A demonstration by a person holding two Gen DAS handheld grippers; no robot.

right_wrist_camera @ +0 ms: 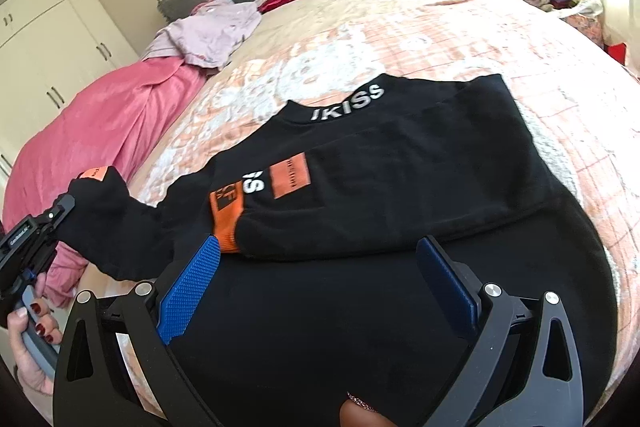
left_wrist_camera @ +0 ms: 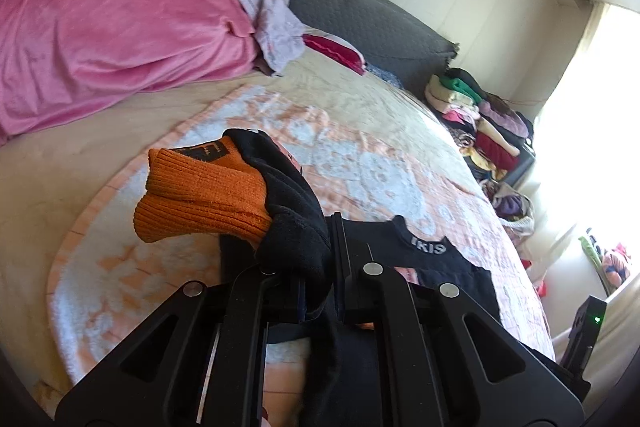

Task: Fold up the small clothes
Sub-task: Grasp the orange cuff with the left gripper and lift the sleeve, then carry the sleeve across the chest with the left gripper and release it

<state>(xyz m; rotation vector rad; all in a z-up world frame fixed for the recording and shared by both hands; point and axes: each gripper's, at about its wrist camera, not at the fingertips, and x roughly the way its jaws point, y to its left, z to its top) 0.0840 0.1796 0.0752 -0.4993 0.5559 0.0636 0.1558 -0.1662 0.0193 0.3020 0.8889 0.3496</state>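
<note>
A small black sweatshirt (right_wrist_camera: pixel 400 179) with "IKISS" on the collar and orange patches lies flat on the bed. One sleeve is folded across its chest, orange cuff (right_wrist_camera: pixel 226 223) near my right gripper. My left gripper (left_wrist_camera: pixel 316 267) is shut on the other sleeve (left_wrist_camera: pixel 292 211) and holds it lifted, its orange ribbed cuff (left_wrist_camera: pixel 200 195) sticking out. It also shows in the right wrist view (right_wrist_camera: pixel 60 211) at the left, gripping the sleeve (right_wrist_camera: pixel 116 227). My right gripper (right_wrist_camera: pixel 320 259) is open over the sweatshirt's lower part, its blue pads (right_wrist_camera: pixel 192 287) spread wide and holding nothing.
The bed has a peach and white patterned blanket (left_wrist_camera: pixel 320 147). A pink blanket (left_wrist_camera: pixel 100 27) and lilac clothes (left_wrist_camera: pixel 276 27) lie near the grey headboard (left_wrist_camera: pixel 360 15). A pile of folded clothes (left_wrist_camera: pixel 480 119) stands beside the bed. White wardrobes (right_wrist_camera: pixel 52 39) stand behind.
</note>
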